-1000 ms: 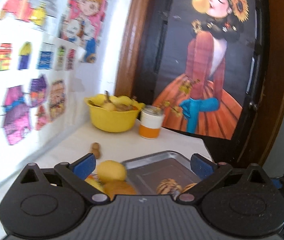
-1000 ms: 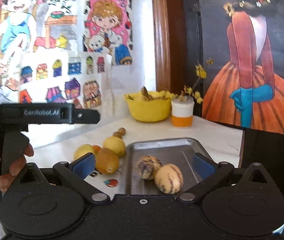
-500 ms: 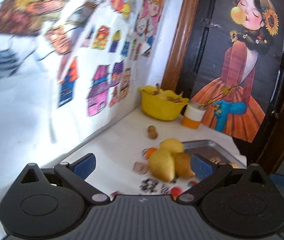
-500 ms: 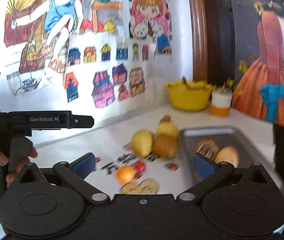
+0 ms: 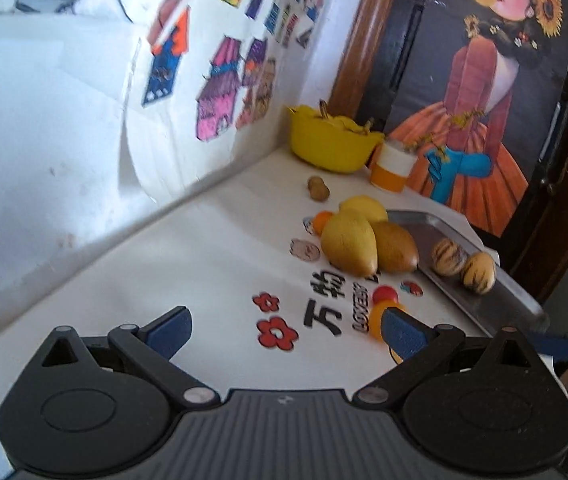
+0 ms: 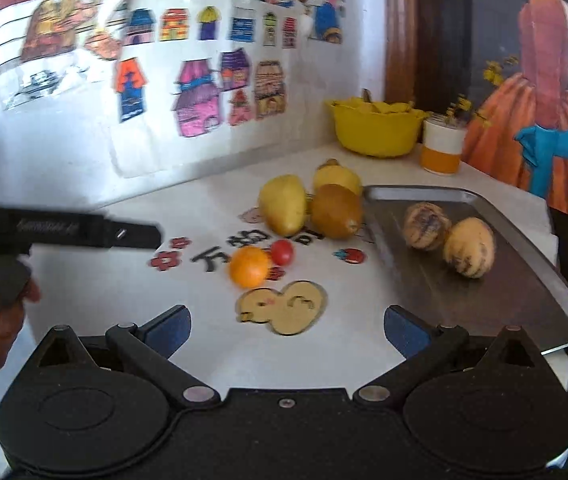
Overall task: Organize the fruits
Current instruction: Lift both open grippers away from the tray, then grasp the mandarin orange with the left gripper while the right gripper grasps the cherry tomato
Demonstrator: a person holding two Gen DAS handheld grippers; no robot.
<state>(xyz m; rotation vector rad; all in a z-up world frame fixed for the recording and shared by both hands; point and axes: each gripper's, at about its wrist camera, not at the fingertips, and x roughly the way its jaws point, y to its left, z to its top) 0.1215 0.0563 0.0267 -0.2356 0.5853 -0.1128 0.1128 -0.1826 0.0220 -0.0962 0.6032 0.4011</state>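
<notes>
A metal tray (image 6: 524, 276) on the right holds two striped melons (image 6: 428, 220) (image 6: 470, 246). Left of it lie a yellow mango (image 6: 284, 208), a brown mango (image 6: 336, 212) and a lemon (image 6: 338, 178). An orange (image 6: 249, 266) and a cherry tomato (image 6: 282, 252) lie nearer me. The tray (image 5: 504, 292), melons (image 5: 450, 256), mangoes (image 5: 350, 244) and tomato (image 5: 384, 293) also show in the left wrist view. My left gripper (image 5: 284, 330) is open and empty over the table's front. My right gripper (image 6: 286, 326) is open and empty, short of the orange.
A yellow bowl (image 6: 376, 130) of fruit and an orange-and-white cup (image 6: 442, 148) stand at the back corner. Small brown fruits (image 5: 319, 189) lie near the bowl. A wall with drawings runs along the left. The left gripper's body (image 6: 59, 232) shows at the left.
Both grippers have pulled back from the tray and fruit. More of the printed tablecloth shows, and the orange and tomato have come into view. Both stay open.
</notes>
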